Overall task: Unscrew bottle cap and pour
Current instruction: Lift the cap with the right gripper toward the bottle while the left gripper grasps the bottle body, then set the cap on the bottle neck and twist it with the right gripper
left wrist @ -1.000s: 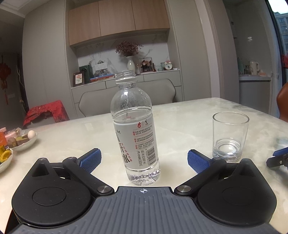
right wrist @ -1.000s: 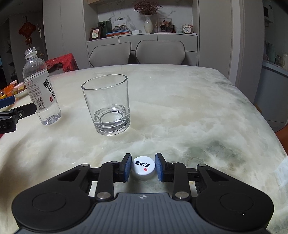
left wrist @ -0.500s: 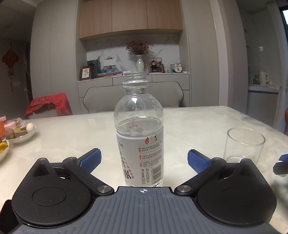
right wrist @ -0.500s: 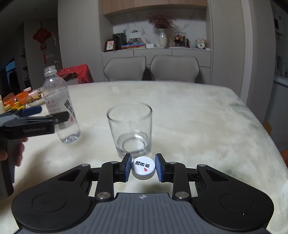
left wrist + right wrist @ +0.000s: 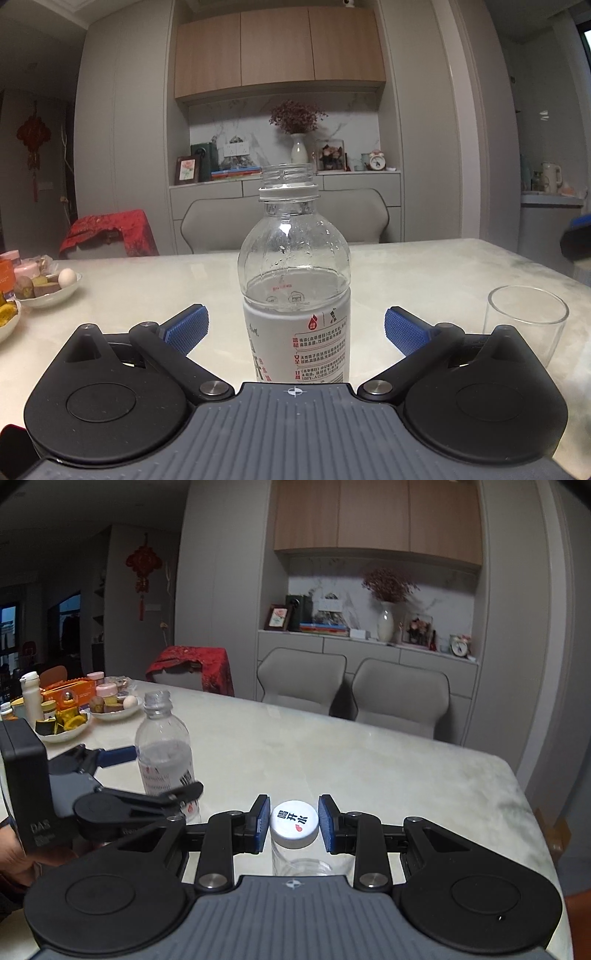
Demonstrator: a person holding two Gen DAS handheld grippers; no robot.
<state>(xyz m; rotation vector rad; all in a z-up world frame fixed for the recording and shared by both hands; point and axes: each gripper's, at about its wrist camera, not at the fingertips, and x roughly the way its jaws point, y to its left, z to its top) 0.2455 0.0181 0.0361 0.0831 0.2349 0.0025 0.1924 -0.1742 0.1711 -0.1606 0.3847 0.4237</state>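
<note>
The clear water bottle (image 5: 295,295), uncapped, with a white label, stands upright on the marble table between the wide-open jaws of my left gripper (image 5: 295,328); the blue pads (image 5: 186,326) do not touch it. The bottle also shows in the right wrist view (image 5: 164,746), with the left gripper (image 5: 147,775) around it. My right gripper (image 5: 294,825) is shut on the white bottle cap (image 5: 294,821) and holds it above the empty clear glass (image 5: 306,860). The glass (image 5: 524,321) stands right of the bottle.
White bowls of food (image 5: 48,288) and several jars and boxes (image 5: 62,698) sit at the table's left end. Two grey chairs (image 5: 399,698) stand at the far side. The table's right edge (image 5: 524,794) is near the glass.
My left gripper has closed in on the bottle at a lower, more level angle, jaws still open. My right gripper has lifted with the cap and now hovers over the glass.
</note>
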